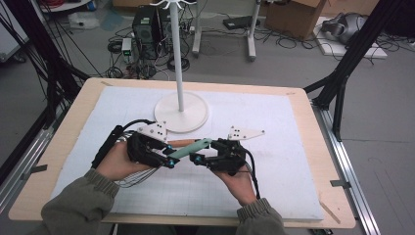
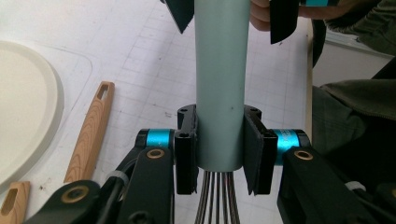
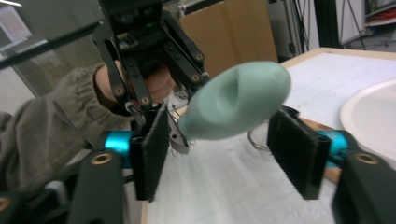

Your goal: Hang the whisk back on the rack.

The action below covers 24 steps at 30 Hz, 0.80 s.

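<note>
A whisk with a mint-green handle (image 1: 191, 148) is held level above the white mat, and its wires (image 1: 142, 176) trail under the left hand. My left gripper (image 2: 219, 154) is shut on the handle just above the wires (image 2: 215, 200), with both pads flat against it. My right gripper (image 3: 224, 154) faces it from the other side. The handle's rounded end (image 3: 238, 100) sits between the right gripper's pads (image 3: 294, 154), with a gap showing on each side. In the high view the left gripper (image 1: 169, 159) and right gripper (image 1: 195, 157) nearly meet tip to tip.
A white stand with a round base (image 1: 182, 113) and a thin pole (image 1: 177, 49) rises just behind the grippers. Two wooden-handled utensils (image 2: 88, 135) lie flat on the mat beside the base (image 2: 23, 121). The table's front edge (image 1: 195, 223) is close to the forearms.
</note>
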Tool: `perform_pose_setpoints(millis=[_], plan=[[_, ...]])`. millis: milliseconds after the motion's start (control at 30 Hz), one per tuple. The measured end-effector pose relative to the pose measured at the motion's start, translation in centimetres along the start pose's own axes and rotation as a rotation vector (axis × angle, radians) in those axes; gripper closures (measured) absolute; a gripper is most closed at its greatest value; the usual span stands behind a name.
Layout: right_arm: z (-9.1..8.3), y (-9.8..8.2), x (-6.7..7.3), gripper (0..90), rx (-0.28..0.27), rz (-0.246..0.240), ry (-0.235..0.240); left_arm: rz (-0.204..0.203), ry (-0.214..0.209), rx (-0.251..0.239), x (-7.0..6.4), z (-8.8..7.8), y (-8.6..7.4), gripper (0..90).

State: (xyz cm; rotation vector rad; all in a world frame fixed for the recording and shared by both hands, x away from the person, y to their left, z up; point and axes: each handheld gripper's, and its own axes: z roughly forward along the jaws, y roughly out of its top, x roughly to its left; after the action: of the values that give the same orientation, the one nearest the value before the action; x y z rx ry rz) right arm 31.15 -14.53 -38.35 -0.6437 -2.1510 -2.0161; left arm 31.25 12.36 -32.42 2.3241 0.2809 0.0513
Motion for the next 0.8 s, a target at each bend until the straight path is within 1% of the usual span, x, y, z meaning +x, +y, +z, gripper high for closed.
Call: perform_pose_setpoints(millis=[67,133,200,300,333,367,433,467,500,600,633,700,800], plan=[[0.1,0.0,-0.2,44.6,-0.015,0.014,0.012,-0.002,0.004,-0.001,0.0,0.1,0.1,69.2],[0.2,0.0,-0.3,48.7,-0.015,0.020,0.017,0.004,0.009,0.004,0.0,0.1,0.2,69.2],[0.3,0.0,-0.4,52.6,-0.023,0.024,0.022,0.001,0.010,-0.002,-0.1,0.2,0.2,69.2],[0.4,0.1,-0.3,59.5,-0.030,0.019,0.035,-0.001,0.005,-0.011,0.0,0.2,0.3,69.2],[0.4,0.2,-0.3,60.2,-0.032,0.011,0.036,-0.003,0.005,-0.015,0.0,0.2,0.3,69.2],[0.4,0.2,-0.3,61.0,-0.033,0.014,0.041,0.005,0.003,-0.012,0.0,0.2,0.4,69.1],[0.3,0.3,-0.4,63.6,-0.051,0.031,0.068,0.004,0.000,-0.022,-0.1,0.1,0.4,69.1],[0.3,0.4,-0.5,64.7,-0.061,0.039,0.085,0.010,-0.001,-0.025,-0.1,0.1,0.5,69.0],[0.4,0.6,-0.5,65.0,-0.069,0.042,0.095,0.006,-0.005,-0.028,-0.1,0.1,0.5,69.1],[0.5,1.2,-0.1,65.5,-0.068,0.020,0.100,0.006,-0.016,-0.043,-0.1,-0.1,0.6,69.1],[0.5,1.4,0.0,65.6,-0.068,0.020,0.098,-0.003,-0.015,-0.062,-0.2,-0.2,0.6,69.1],[0.5,1.9,0.2,65.7,-0.074,0.017,0.103,-0.003,-0.016,-0.077,-0.2,-0.5,0.8,69.0],[0.6,2.8,0.5,65.8,-0.072,0.001,0.102,-0.017,-0.022,-0.103,-0.2,-0.9,0.9,68.9]])
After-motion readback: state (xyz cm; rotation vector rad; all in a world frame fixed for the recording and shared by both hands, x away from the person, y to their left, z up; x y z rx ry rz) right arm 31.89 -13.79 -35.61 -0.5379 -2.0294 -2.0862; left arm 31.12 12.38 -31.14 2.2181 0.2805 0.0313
